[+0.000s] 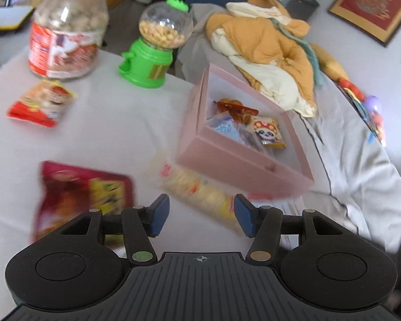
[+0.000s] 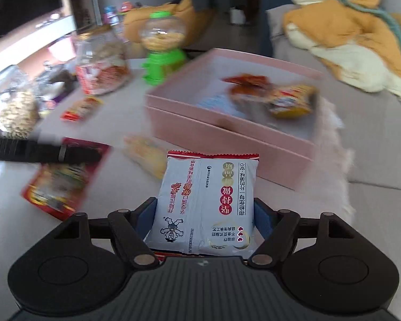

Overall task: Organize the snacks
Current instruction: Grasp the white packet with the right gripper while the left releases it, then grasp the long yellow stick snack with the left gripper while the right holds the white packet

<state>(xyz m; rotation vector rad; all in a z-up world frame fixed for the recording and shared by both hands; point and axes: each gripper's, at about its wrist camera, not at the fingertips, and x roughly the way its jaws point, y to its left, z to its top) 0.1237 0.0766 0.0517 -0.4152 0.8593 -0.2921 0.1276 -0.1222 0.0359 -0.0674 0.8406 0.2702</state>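
White cloth covers the table [image 1: 107, 133], with an orange and cream jacket [image 1: 267, 53] heaped beyond its far edge. Between the right gripper's [image 2: 204, 214] fingers sits a pale snack packet [image 2: 205, 203] with red serrated ends, pinched at both sides; its Chinese print (upside down in the right wrist view) is too small to read surely, beside a cartoon boy. Just ahead lies the pink box [image 2: 227, 139], several wrapped snacks inside. The left gripper [image 1: 201, 218] hangs with jaws spread and empty above a yellowish snack bag [image 1: 197, 187], which lies beside the box. A red snack bag [image 1: 85, 195] lies nearer the left edge. Farther back stand a red-labelled jar [image 1: 66, 29] and green candy dispenser [image 1: 155, 48].
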